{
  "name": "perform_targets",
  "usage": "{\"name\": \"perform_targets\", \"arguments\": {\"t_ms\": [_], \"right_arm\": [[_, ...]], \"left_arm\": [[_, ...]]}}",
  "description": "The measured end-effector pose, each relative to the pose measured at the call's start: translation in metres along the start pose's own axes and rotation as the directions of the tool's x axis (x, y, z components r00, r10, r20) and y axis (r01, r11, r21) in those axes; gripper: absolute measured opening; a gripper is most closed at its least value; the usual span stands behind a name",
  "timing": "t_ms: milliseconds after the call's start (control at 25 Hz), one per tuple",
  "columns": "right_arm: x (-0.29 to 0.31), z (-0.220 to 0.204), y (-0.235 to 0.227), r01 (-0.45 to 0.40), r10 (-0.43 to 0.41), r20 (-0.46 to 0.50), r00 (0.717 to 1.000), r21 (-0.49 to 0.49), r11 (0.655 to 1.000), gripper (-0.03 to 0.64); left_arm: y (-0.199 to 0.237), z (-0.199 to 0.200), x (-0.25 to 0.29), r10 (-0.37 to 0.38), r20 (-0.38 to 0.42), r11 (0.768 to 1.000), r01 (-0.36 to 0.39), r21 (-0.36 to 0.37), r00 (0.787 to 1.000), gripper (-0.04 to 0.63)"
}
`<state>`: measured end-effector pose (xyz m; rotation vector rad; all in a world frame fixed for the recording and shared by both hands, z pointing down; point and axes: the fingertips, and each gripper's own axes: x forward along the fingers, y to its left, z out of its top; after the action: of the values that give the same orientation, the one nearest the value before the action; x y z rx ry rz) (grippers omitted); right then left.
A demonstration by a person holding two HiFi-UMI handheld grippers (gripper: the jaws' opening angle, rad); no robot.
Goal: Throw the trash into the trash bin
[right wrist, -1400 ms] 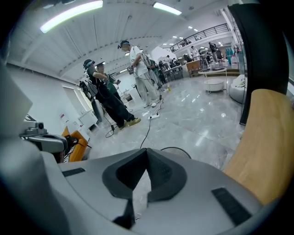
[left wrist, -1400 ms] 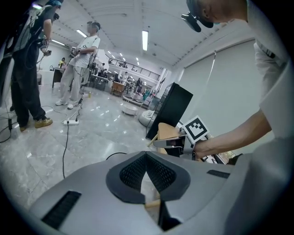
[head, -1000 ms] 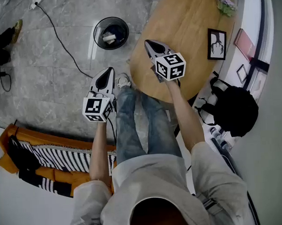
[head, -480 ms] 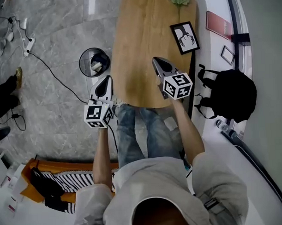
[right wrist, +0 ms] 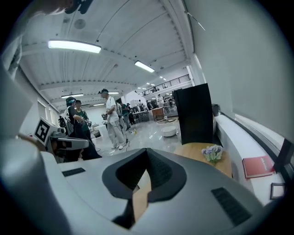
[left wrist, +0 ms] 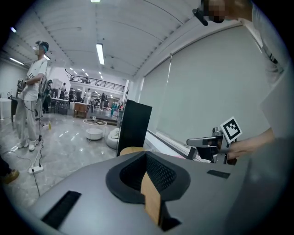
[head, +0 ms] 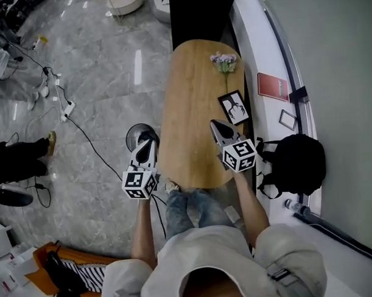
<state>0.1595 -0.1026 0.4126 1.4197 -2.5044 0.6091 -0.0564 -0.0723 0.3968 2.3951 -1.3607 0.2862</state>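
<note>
Your left gripper [head: 147,142] and right gripper [head: 217,126] both have their jaws pressed together with nothing between them, so you carry no trash. The trash bin [head: 131,136] sits on the floor at the middle left of the head view, just beyond the left gripper's tip and partly covered by it. I cannot tell what lies inside it.

I see no loose trash on the table [head: 190,96]. The likely slip is taking the wrong thing: only the framed picture [head: 234,108] and the flowers [head: 224,60] stand there, and neither looks like rubbish. The right gripper hovers close to the frame, so a careless sweep could knock it over. On the floor, a cable trails from the power strip [head: 66,109] towards the bin, and your foot could catch it.

The red booklet [head: 273,87] on the ledge carries pale print too small to read. The marker cubes [head: 140,183] show only square patterns.
</note>
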Motion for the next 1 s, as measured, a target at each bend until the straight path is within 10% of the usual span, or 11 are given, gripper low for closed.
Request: {"name": "perform_targets", "arguments": {"t_ms": [1000], "right_arm": [[-0.060, 0.174, 0.050, 0.040, 0.002, 0.233, 0.973, -0.175, 0.984, 0.028]], "left_arm": [[0.027, 0.160, -0.089, 0.091, 0.204, 0.989, -0.113, 0.100, 0.975, 0.017]]}}
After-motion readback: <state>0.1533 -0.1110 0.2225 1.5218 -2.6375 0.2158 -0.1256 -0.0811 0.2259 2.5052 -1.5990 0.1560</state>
